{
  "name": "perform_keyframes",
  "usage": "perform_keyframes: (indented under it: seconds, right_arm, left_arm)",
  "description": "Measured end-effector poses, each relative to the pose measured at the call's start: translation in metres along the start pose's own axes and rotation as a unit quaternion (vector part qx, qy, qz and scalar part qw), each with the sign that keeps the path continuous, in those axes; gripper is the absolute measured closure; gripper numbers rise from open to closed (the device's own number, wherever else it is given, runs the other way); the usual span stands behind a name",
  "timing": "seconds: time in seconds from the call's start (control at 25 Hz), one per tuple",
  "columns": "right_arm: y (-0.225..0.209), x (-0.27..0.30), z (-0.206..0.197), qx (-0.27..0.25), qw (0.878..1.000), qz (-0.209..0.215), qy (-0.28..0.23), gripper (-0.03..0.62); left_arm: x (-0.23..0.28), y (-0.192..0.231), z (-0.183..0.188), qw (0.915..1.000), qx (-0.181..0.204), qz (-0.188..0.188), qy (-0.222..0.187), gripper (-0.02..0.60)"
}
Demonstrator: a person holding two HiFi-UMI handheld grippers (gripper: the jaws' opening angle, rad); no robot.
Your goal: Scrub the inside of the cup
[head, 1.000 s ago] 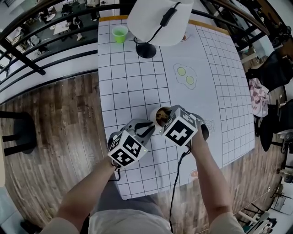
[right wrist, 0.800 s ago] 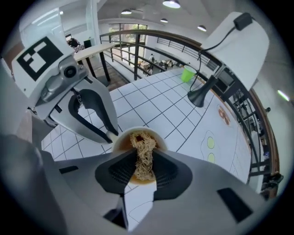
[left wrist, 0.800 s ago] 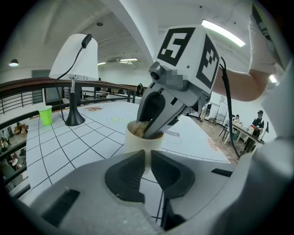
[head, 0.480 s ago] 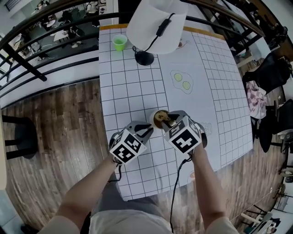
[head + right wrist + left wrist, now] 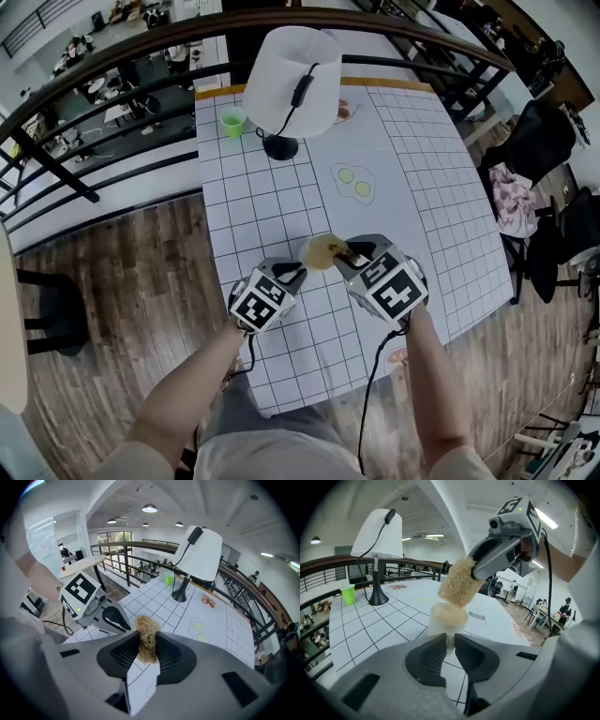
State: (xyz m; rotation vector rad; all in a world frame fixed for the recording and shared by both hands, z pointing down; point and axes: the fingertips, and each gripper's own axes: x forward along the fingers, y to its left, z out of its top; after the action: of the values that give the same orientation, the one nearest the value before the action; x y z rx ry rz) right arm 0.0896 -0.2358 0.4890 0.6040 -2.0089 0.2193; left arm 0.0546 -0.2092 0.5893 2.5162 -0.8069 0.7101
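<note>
The left gripper sits nearest, at the near edge of the surface. Its fingers have just eased a little apart. They remain nearly together, with a pale narrow part of the cup in the slit between them, probably a handle. I judge that they are pinched on it to steady the cup. The cup stands upright on the surface just beyond those fingers, near the middle of the near half.

The bigger change is on the right. A second ago the right gripper was bent low over the cup with the scrubber down inside it. Now the gripper has risen, and the fibrous tuft hangs just above the cup's mouth and appears clear of the rim. The right fingers are clamped on the scrubber's upper end. This looks like either a lift between strokes or the end of the scrubbing. The inside of the cup cannot be checked from here.

Both forearms reach forward from the near edge. The left one stays low with its gripper slanting gently down, and the right one is raised with its gripper tipped steeply down over the cup. Far beyond them stand a lamp and a green cup.
</note>
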Motion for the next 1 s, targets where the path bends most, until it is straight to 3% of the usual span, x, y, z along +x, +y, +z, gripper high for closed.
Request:
perform_keyframes:
  seconds: [0.4, 0.56, 0.84, 1.0]
  right_arm:
    - [0.014, -0.052, 0.02, 0.031, 0.995, -0.032, -0.089, 0.491]
    - [0.023, -0.078, 0.033, 0.043, 0.989, -0.039, -0.138, 0.487]
    - [0.04, -0.135, 0.058, 0.073, 0.968, -0.051, -0.236, 0.486]
    - [0.054, -0.171, 0.074, 0.048, 0.959, -0.077, -0.268, 0.485]
  left_arm:
    - [-0.058, 0.002, 0.034, 0.9975, -0.01, 0.041, -0.056, 0.512]
    - [-0.098, -0.003, 0.062, 0.9939, -0.014, 0.057, -0.093, 0.548]
    - [-0.174, -0.016, 0.121, 0.9842, 0.019, 0.091, -0.151, 0.555]
    - [-0.218, -0.025, 0.158, 0.9747, 0.052, 0.107, -0.189, 0.555]
